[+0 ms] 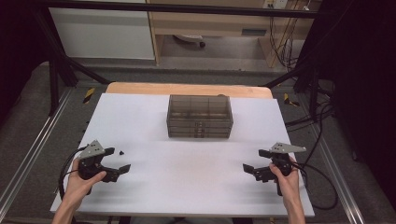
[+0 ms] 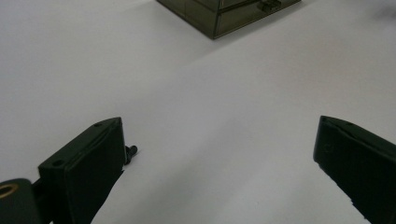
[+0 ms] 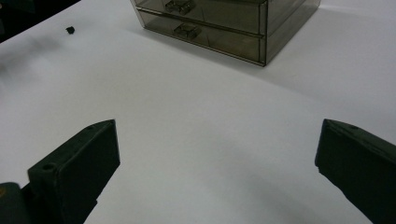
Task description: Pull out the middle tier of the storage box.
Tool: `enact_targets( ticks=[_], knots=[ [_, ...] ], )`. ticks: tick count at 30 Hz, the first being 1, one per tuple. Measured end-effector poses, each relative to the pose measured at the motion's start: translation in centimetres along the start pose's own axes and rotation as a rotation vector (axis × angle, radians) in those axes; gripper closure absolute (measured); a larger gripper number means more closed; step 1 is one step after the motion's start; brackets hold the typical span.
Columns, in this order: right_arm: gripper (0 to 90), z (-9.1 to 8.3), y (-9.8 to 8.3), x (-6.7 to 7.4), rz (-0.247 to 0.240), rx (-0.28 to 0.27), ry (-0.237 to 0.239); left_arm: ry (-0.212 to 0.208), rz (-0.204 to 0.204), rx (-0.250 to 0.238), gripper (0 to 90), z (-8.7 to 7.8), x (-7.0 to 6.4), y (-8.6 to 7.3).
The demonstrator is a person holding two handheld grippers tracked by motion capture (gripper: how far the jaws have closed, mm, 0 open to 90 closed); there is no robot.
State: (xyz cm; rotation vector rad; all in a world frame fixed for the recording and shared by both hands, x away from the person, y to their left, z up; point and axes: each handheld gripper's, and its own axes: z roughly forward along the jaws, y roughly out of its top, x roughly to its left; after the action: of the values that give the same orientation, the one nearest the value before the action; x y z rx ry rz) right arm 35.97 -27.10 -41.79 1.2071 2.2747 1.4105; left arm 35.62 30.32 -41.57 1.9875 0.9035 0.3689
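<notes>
Black tools [image 1: 116,161]; grey three-cornered plates [image 1: 92,150]

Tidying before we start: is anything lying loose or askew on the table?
One small black part lies loose on the white table, just beyond the left tongs, well apart from the drawer box. The box sits square, its drawers shut.

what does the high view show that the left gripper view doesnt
High view alone: the whole smoky drawer box with its stacked drawers, both hands, the left gripper and right gripper from outside, jaws open and empty, the table's wooden far edge, and the floor with cables beyond.

Left gripper view alone: that gripper's two black jaws close up, wide apart over bare table, with the small black part right beside one jaw.

Both: the white table, the box, at least a corner, and the black part.
</notes>
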Motion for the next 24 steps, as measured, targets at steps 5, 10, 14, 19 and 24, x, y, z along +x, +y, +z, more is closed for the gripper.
enact_targets(
  ticks=[5, 10, 14, 19, 24],
  knots=[
    [0.6, 0.02, -0.01, 0.00, -0.001, 0.005, -0.001, 0.002, 0.007, 0.000, 1.8, -0.05, 0.01, 0.09],
    [0.6, 0.09, -0.04, -0.02, -0.005, 0.007, -0.003, 0.007, 0.010, 0.001, 1.8, -0.09, 0.02, 0.21],
    [0.6, 0.10, -0.03, -0.04, -0.006, 0.007, -0.004, 0.011, 0.018, 0.006, 1.8, -0.06, -0.01, 0.35],
    [0.6, 0.13, -0.04, 0.01, -0.003, 0.012, -0.002, 0.011, 0.030, 0.002, 1.8, -0.10, -0.15, 0.59],
    [0.6, 0.09, -0.02, -0.01, -0.005, 0.009, -0.002, 0.015, 0.045, 0.007, 1.8, -0.03, -0.29, 0.79]
  ],
)
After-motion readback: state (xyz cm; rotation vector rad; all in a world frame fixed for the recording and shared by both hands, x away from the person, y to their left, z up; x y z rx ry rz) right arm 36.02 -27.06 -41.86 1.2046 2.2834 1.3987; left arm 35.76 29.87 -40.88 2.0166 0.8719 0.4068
